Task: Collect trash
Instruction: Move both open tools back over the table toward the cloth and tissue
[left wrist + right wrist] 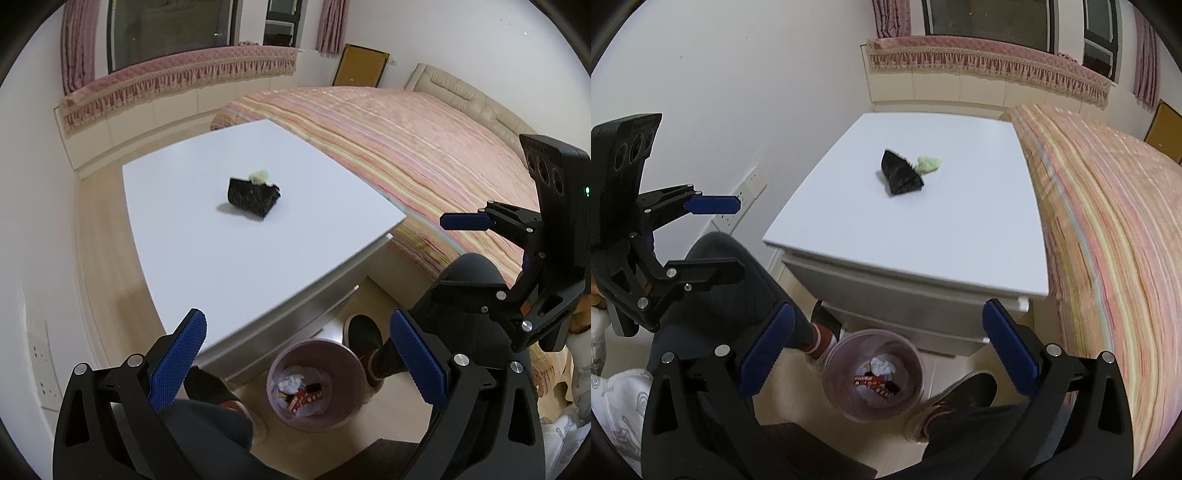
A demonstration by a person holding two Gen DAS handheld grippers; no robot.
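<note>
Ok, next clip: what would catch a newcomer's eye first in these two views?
Probably the black wrapper lying alone mid-way across the white table, with a pale green scrap touching its far side. Next, the pink bin on the floor in front of the table, already holding wrappers and tissue. Both the left gripper and right gripper hang open above it.

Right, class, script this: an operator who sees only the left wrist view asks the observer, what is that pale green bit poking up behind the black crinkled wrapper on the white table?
Observer: It is a pale green crumpled wad. The right wrist view shows it whole, lying on the white table against the far right side of the black crinkled wrapper.
Operator: Is the right gripper carrying anything? I see only one blue pad of it.
Observer: No. The right gripper is open, both blue pads are spread wide and nothing is between them.
</note>
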